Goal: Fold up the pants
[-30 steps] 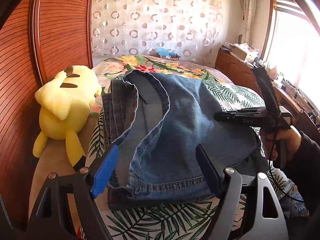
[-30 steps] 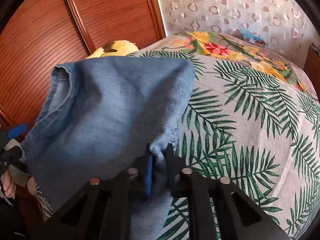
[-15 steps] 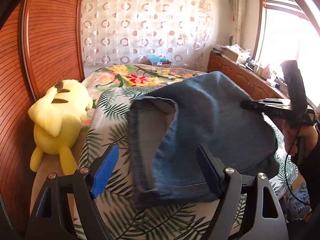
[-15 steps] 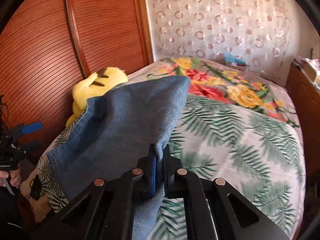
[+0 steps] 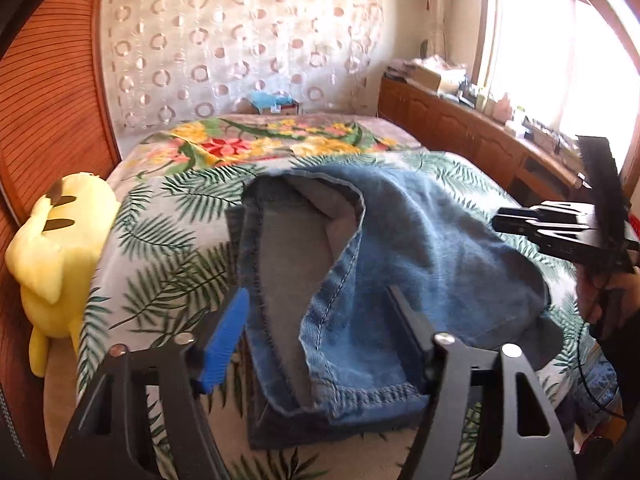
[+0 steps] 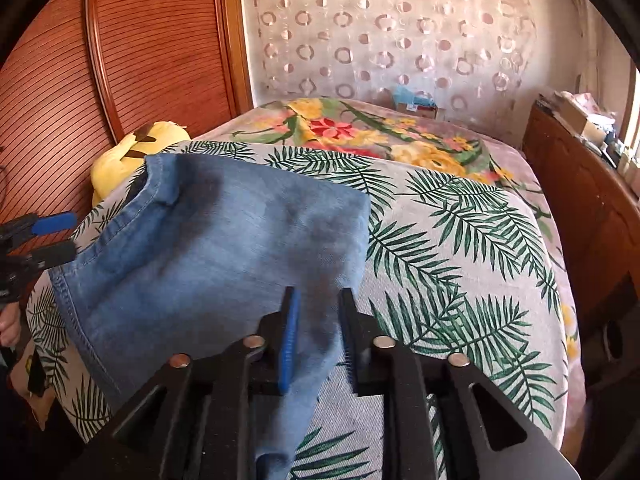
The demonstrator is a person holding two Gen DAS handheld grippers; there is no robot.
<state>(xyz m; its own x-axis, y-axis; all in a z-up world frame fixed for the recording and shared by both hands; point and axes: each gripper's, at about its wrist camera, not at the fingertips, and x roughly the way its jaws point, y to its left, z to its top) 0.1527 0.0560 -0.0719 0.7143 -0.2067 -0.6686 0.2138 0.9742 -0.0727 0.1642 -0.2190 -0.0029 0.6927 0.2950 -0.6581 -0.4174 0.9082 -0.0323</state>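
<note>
Folded jeans [image 5: 420, 264] on bed [image 6: 460, 240], both grippers loosening or narrowing.
Left gripper [image 5: 320, 336] spread, just closing, pads clear of hem; right gripper [image 6: 318, 332] just opening, denim loose between.

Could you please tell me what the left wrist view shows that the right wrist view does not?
Only the left wrist view shows the bright window and the jeans' open hem with its grey inside. Only the right wrist view shows denim between the right gripper's jaws, which have just been opening. Both show the jeans, the yellow plush toy, the leaf-print bedspread, the circle-patterned curtain and the wooden cabinets.
</note>
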